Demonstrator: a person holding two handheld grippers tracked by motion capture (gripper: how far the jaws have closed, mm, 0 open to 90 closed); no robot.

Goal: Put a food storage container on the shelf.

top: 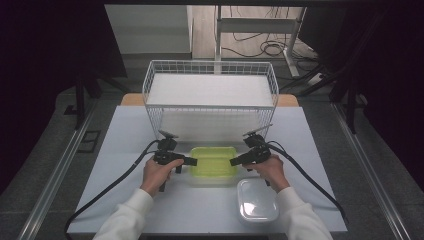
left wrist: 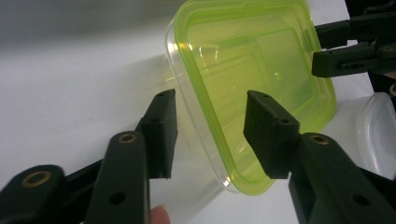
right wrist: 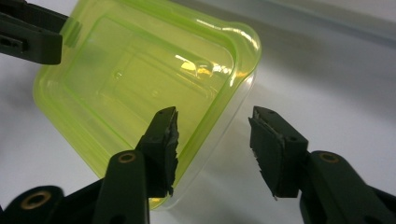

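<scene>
Green-lidded container (top: 214, 162) sits mid-table before the wire basket (top: 210, 95); left gripper (top: 192, 161) at its 9 o'clock edge, right gripper (top: 233, 162) at 3 o'clock, both jaws spread, straddling the rim.

Box lid (left wrist: 261, 70): glossy, translucent yellow-green plastic
Box body (left wrist: 196, 140): clear, smooth plastic
Second container (top: 257, 200): clear, shiny plastic
Basket (top: 210, 85): white coated wire
Gripper pads (right wrist: 268, 149): matt black, rough-edged rubber
Surface (top: 125, 140): matt, smooth white
Sleeve (top: 125, 220): white cloth
</scene>
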